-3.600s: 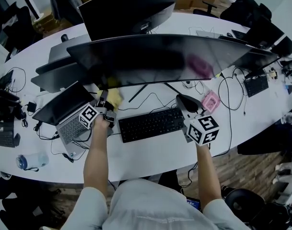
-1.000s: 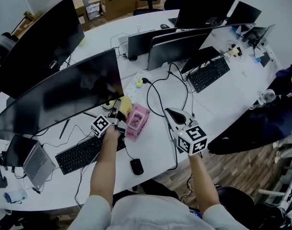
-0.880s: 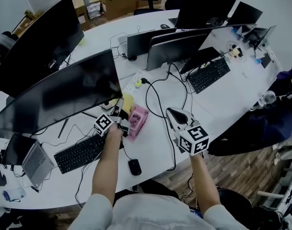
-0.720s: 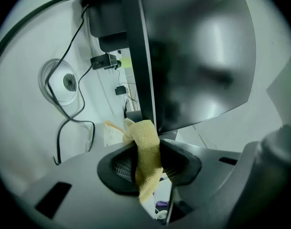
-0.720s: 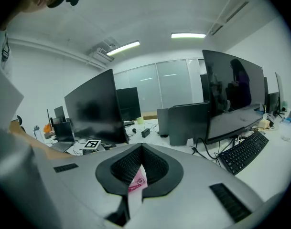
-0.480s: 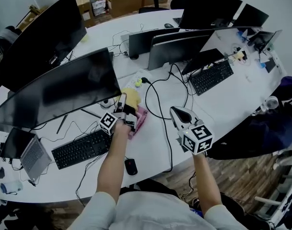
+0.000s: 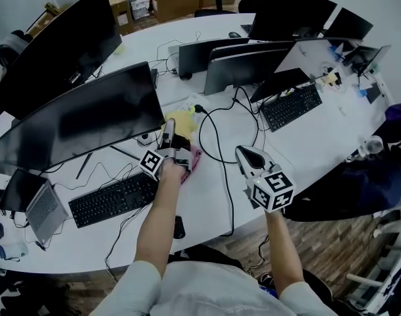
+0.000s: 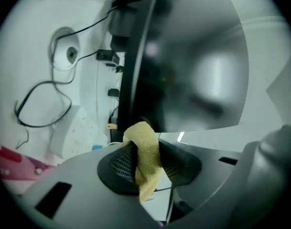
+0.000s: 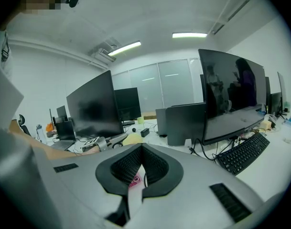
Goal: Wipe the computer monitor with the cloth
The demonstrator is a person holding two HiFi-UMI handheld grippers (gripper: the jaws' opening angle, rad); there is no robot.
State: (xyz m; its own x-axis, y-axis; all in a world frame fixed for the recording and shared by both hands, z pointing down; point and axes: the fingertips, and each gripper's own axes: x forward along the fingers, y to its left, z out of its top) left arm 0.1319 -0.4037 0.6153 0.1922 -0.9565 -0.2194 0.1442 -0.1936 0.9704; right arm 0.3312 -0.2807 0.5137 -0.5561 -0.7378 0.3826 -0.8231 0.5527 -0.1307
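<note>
As the cloth reaches the screen's corner, the wipe looks about to begin

Although the left gripper (image 7: 168, 131) has its jaws clamped on the yellow cloth (image 7: 181, 120), the pictures do not settle whether the cloth touches the glass. In the head view the cloth sits just beside the lower right corner of the big monitor (image 7: 81, 125), at centre-left of the frame. My reading is that this is the approach or the very start of a stroke. The next move would call for pressing the folded cloth flat against the screen and drawing it leftward along the panel, without the hard jaw tips scraping it. The right gripper (image 7: 243, 154) hangs to the right of centre, jaws together on nothing, well apart from the monitor.

In the left gripper view the screen is seen at a slant and blurred, so any dust or smears cannot be made out. The monitor's left end runs to the frame edge in the head view. Its stand is mostly out of sight.
</note>
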